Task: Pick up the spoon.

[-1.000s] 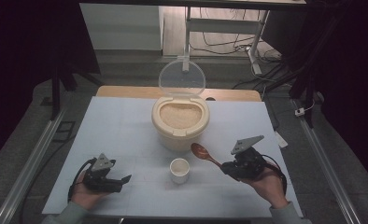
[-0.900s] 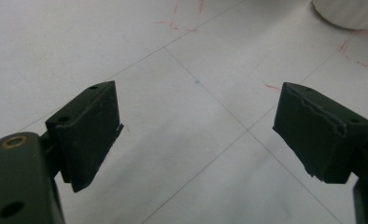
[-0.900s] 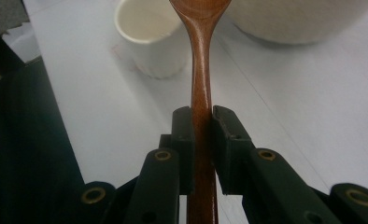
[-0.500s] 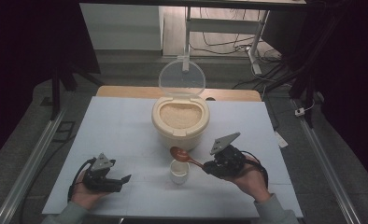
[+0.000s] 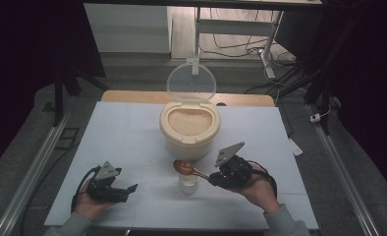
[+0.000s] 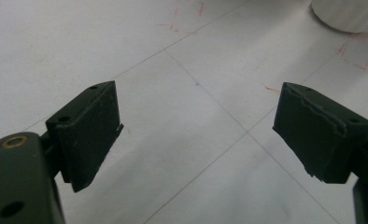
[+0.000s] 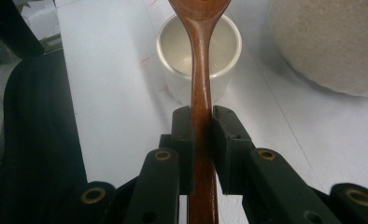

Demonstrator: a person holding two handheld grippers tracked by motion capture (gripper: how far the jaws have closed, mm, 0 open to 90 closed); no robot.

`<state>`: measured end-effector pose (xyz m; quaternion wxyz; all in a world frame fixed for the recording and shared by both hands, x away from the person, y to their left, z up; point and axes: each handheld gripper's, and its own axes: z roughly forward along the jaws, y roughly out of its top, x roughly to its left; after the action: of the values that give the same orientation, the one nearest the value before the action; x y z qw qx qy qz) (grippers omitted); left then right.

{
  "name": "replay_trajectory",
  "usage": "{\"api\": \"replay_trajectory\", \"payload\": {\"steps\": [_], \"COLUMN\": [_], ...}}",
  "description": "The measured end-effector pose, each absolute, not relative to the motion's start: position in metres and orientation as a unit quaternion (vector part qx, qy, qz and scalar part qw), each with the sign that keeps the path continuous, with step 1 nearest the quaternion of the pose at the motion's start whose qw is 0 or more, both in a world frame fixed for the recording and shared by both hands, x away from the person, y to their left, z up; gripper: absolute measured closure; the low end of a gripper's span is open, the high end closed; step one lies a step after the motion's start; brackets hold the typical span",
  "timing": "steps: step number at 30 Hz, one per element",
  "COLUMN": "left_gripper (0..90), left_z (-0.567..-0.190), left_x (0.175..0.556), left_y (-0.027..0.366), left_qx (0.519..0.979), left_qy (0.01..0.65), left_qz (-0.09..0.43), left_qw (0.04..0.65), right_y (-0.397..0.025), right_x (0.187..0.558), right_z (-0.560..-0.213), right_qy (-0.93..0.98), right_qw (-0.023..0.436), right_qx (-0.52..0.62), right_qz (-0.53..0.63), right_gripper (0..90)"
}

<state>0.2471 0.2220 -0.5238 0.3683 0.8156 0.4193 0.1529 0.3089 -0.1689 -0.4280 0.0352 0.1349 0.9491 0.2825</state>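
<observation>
Surface: pale blue-white table top (image 5: 123,142), marked with thin grid lines and faint red corner marks; wooden strip along the far edge.
Room: dark on both sides, grey floor, metal rails left and right of the table, cables and a white frame beyond the far edge.
Container: cream rice container (image 5: 190,129) at table centre, full of grain, clear lid (image 5: 191,82) standing upright at its back.
Cup: small white cup (image 5: 188,180) just in front of the container, near the front edge.
Spoon: brown wooden spoon (image 7: 201,60), bowl held over the cup's mouth.
Right gripper (image 5: 220,175): clamped tight on the spoon handle, held level, right of the cup.
Left gripper (image 6: 196,135): jaws spread wide, nothing between, low over bare table at front left.
Open room: broad bare stretches left and right of the container; front centre crowded by cup, spoon and right hand (image 5: 258,189).
</observation>
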Motion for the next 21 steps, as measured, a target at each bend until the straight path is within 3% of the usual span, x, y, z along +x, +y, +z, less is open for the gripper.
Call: {"api": "replay_trajectory", "payload": {"steps": [13,21], "left_gripper": [17.0,18.4], "left_z": [-0.461,-0.437], "left_x": [0.243,0.253], "left_y": [0.179,0.141], "left_qx": [0.829,0.861], "left_qy": [0.324,0.257], "left_qz": [0.155,0.142], "left_qw": [0.429,0.416], "right_y": [-0.164,-0.159], "right_x": [0.308,0.306], "right_z": [-0.429,-0.429], "right_qy": [0.951,0.952], "right_qw": [0.036,0.039], "right_qx": [0.117,0.109], "right_qz": [0.283,0.282], "right_gripper": [79.2,79.3]}}
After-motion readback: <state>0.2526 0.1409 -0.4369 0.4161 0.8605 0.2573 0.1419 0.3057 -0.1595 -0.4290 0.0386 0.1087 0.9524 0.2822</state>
